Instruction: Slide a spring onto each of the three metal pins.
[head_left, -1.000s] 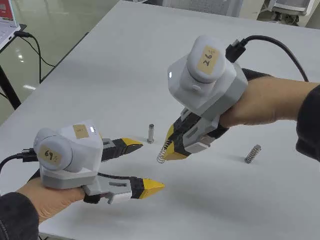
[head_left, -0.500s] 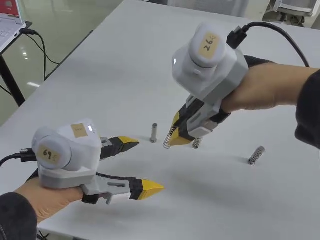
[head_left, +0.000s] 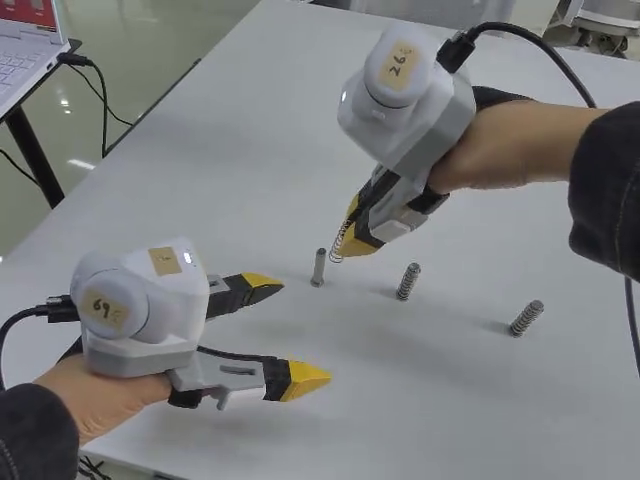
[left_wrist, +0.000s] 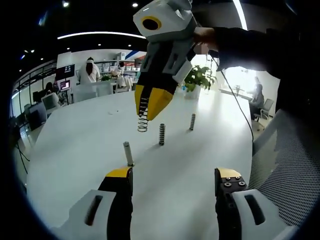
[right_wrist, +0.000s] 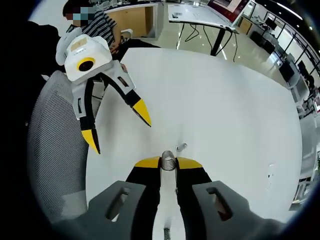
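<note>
right gripper (head_left: 352, 245): fingers clamped on held spring (head_left: 338, 240), thin grey wire coil, tilted, lower end free, hanging just above and beside bare pin (head_left: 318, 267). bare pin short, grey metal, upright on white worktop (head_left: 230, 150). second spring (head_left: 407, 281) and third spring (head_left: 526, 318), darker, tighter coils, stand further right. left gripper (head_left: 292, 332) low, near person; fingers spread wide, holding nothing.

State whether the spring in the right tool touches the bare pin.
Apart. The left gripper view shows a clear gap between the spring and the bare pin.
</note>
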